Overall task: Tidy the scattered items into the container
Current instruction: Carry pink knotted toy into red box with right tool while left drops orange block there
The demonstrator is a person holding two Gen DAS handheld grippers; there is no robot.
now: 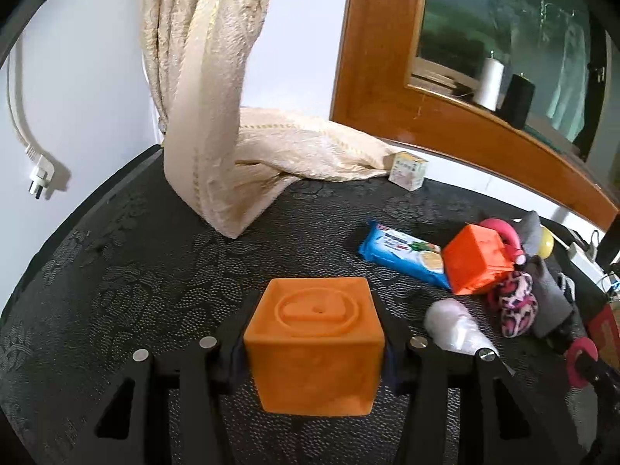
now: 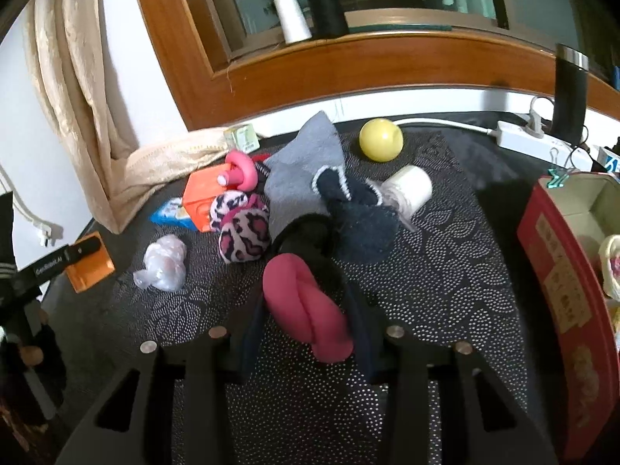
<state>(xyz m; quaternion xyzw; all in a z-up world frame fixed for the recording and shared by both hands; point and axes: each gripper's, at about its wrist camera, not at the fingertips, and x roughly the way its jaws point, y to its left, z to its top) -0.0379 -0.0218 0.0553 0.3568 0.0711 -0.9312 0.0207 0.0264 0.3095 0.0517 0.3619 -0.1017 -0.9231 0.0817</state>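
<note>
- We see the left gripper (image 1: 314, 348) with its jaws clamped on an orange cube (image 1: 314, 343), one pad on each side, the cube held above the dark patterned counter (image 1: 155, 271).
- The right gripper (image 2: 306, 333) has its jaws closed on a pink padded thing (image 2: 306, 310) joined to a black piece; we cannot tell what it is.
- A second orange cube (image 1: 474, 257) lies further right in the left view, touching a blue snack packet (image 1: 403, 252) and a pink ring (image 1: 503, 230).
- Near it lie a pink leopard-print pouch (image 2: 242, 234), a crumpled clear bag (image 2: 162, 263), a grey sock (image 2: 306, 178), a dark blue sock (image 2: 362, 224) and a white roll (image 2: 410, 188).
- A yellow ball (image 2: 381, 140) rests apart, nearer the wooden window frame (image 2: 348, 62).
- The red box (image 2: 558, 290), open-topped, stands at the right edge of the counter.
- A cream curtain (image 1: 205, 116) drapes onto the counter's far left.
</note>
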